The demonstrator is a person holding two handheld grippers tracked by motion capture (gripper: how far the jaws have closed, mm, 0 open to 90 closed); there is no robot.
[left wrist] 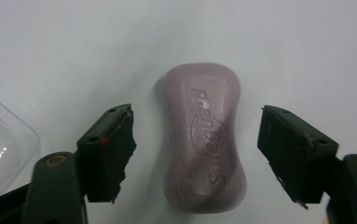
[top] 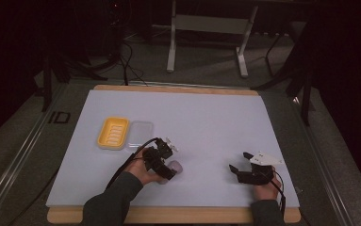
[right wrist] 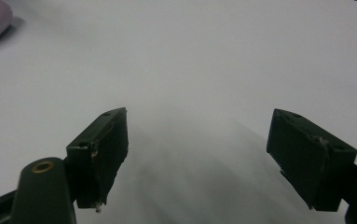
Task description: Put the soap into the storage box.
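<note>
A pale lilac soap bar [left wrist: 203, 140] (embossed lettering), a yellow soap dish [top: 112, 133], a white table mat [top: 206, 117].

**Lilac soap bar lies flat near the yellow tray**

The soap bar [left wrist: 204, 140] is pale lilac, matte and rounded, pinched slightly at the waist so both ends swell wider. A brand name is pressed into its upper face in raised cursive letters, with an oval emblem around the middle; the lettering runs along the bar's length. It lies flat on its broad back on the white surface [top: 206, 122], nothing resting on it. Relative to the yellow tray [top: 113, 133], the soap bar [top: 174, 166] sits well apart, nearer the person and to the tray's right.
</note>
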